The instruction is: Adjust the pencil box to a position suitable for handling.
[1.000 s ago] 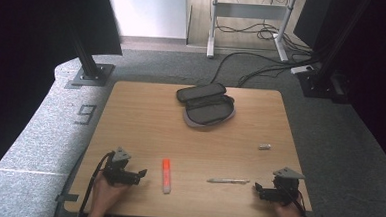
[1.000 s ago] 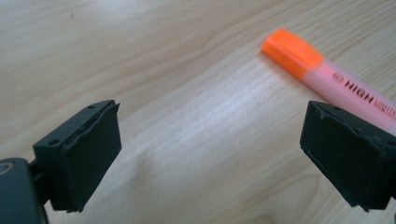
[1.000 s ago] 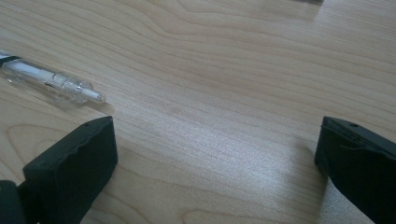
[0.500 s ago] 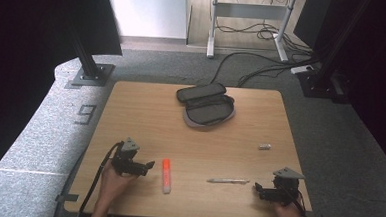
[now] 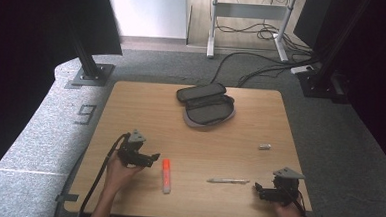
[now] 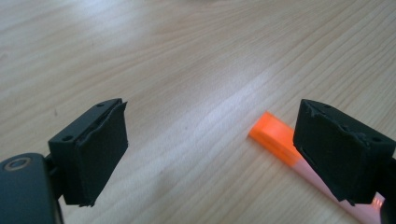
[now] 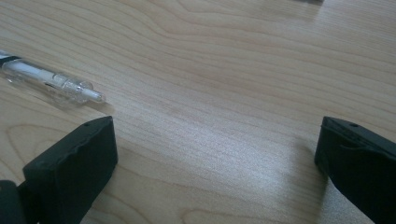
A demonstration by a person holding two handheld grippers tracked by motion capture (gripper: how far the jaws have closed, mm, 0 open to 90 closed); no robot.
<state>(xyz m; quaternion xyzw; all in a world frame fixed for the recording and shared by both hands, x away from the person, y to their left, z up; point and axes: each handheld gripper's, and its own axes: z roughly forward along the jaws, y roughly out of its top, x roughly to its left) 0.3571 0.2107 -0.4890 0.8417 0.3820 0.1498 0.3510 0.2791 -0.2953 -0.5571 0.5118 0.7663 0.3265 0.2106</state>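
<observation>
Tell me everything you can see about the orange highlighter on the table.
The highlighter is a short, flat-sided marker that looks like plastic, with a bright orange end and a pale pinkish body. It lies flat on the wooden table near the front edge, its orange end pointing away from the person. The left gripper hovers just beside that end with its jaws open; nothing touches the highlighter but the tabletop.
</observation>
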